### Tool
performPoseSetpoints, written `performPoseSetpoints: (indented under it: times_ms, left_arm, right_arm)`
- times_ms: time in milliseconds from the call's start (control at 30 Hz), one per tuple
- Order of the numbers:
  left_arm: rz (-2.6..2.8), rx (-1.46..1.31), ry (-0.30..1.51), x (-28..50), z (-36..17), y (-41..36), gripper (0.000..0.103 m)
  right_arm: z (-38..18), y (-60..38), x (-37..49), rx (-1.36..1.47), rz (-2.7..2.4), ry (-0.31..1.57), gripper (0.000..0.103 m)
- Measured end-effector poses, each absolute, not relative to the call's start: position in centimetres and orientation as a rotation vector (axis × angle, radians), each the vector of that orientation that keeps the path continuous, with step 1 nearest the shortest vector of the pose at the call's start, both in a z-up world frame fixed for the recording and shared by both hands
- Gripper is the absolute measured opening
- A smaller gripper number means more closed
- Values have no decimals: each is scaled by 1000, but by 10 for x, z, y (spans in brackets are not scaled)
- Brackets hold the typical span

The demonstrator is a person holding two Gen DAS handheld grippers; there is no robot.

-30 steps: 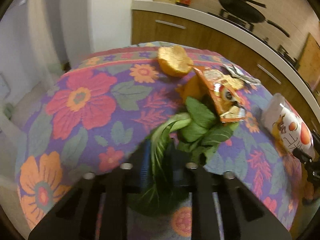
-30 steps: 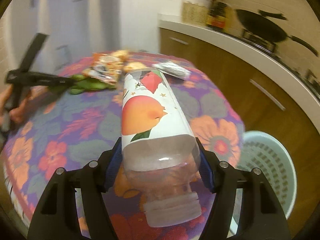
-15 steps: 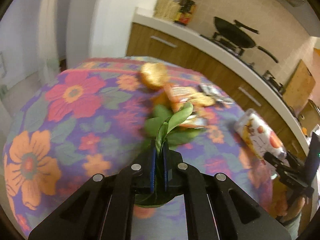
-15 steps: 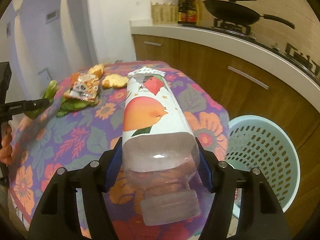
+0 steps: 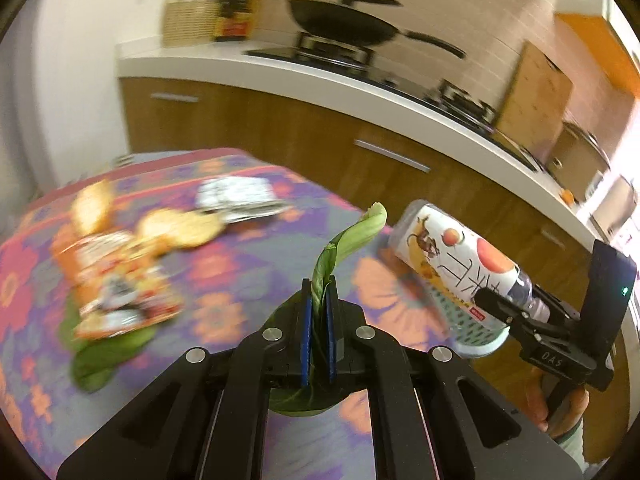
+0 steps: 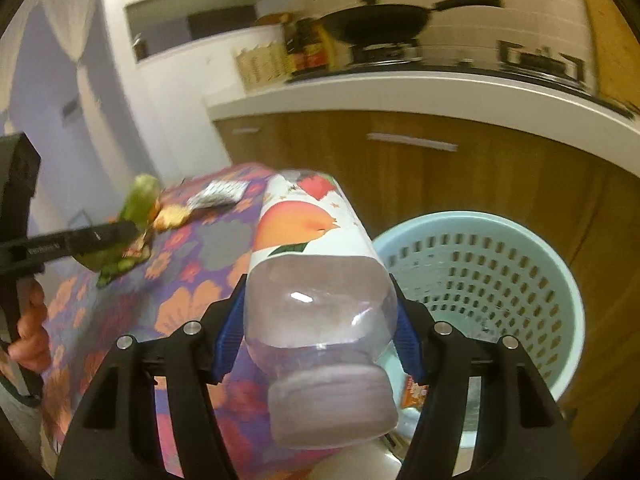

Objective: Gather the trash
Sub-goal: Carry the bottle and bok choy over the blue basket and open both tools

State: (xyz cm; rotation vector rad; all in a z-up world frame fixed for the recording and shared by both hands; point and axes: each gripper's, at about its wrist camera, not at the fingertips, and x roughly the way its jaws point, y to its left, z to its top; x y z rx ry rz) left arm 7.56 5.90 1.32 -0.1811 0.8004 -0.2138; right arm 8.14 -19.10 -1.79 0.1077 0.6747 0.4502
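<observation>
Meanwhile left gripper [image 5: 319, 316] clamps leaf [image 5: 352, 232]; right gripper [image 6: 320, 332] clamps bottle [image 6: 308, 232], peach label, writing unreadable.

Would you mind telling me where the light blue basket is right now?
In the right wrist view, the basket stands on the floor at right, beside the table and before the wooden cabinets, just beyond the bottle.

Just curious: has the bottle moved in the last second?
Yes. The bottle has swung right, away from the table, towards the basket.
</observation>
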Motion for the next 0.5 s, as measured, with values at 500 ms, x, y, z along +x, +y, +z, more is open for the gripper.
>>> performPoseSetpoints:
  times_ms: [500]
  left_arm:
    - [-396, -103, 955, 166, -30, -92, 4]
  right_arm:
    - [-85, -287, 131, 256, 224, 838, 59]
